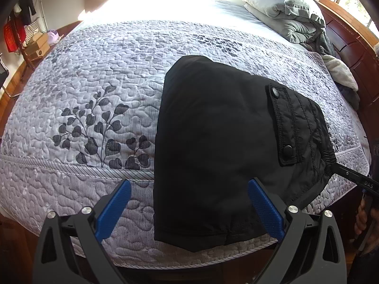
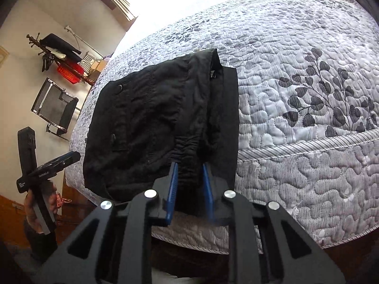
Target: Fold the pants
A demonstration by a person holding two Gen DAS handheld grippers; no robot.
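Black pants (image 1: 213, 142) lie folded into a compact stack on the quilted bed (image 1: 94, 82), near its front edge. A snap pocket flap (image 1: 286, 123) faces up. My left gripper (image 1: 189, 187) is open just above the stack's near end, one blue pad over the quilt and the other over the fabric. My right gripper (image 2: 190, 172) is shut on the pants (image 2: 154, 108) at the gathered elastic waistband (image 2: 187, 146), its blue pads close together with fabric between them. In the left wrist view its fingers (image 1: 345, 172) reach the waistband from the right.
Grey folded bedding and pillows (image 1: 284, 11) are piled at the far right by the wooden headboard (image 1: 350, 47). A folding chair (image 2: 54, 106) and a coat rack (image 2: 59, 47) stand beside the bed. A hand (image 2: 35, 208) holds the left tool off the bed's edge.
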